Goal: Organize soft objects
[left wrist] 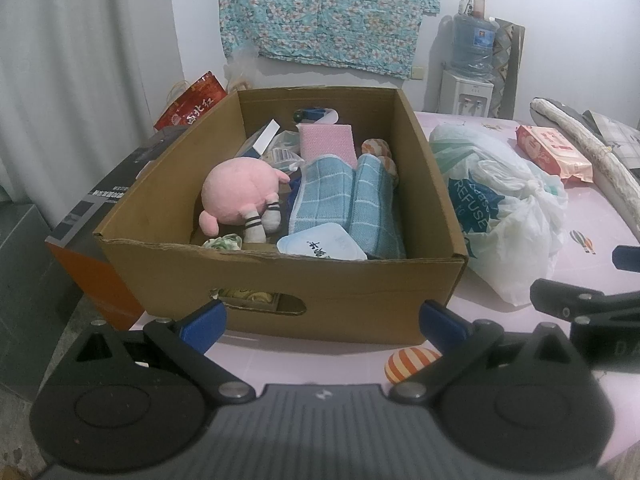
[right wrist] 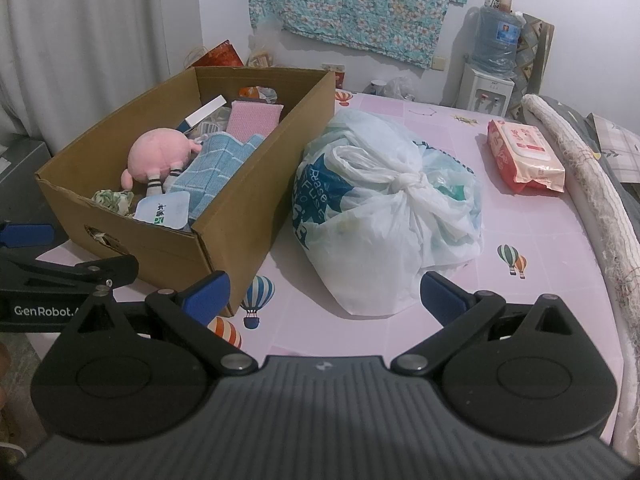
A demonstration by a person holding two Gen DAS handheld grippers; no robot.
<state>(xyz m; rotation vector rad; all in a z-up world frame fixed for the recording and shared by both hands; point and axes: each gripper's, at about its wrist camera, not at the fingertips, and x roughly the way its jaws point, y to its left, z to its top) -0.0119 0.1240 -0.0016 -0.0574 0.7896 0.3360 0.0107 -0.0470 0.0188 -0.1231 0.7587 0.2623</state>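
The pink table [right wrist: 460,240] carries everything, cleared near the front edge, I'd guess for working room. At ten o'clock on it sits the open cardboard box [left wrist: 340,280], evidently the collecting bin: the blue towel [left wrist: 344,196] lies folded along its middle and the pink plush [left wrist: 236,196] is tipped against its left wall at nine o'clock. Just right of the box, at twelve from the right gripper [right wrist: 322,296], slumps a knotted white plastic bag [right wrist: 380,216]. The left gripper [left wrist: 322,320] hovers before the box front. Both have fingers spread wide, holding nothing.
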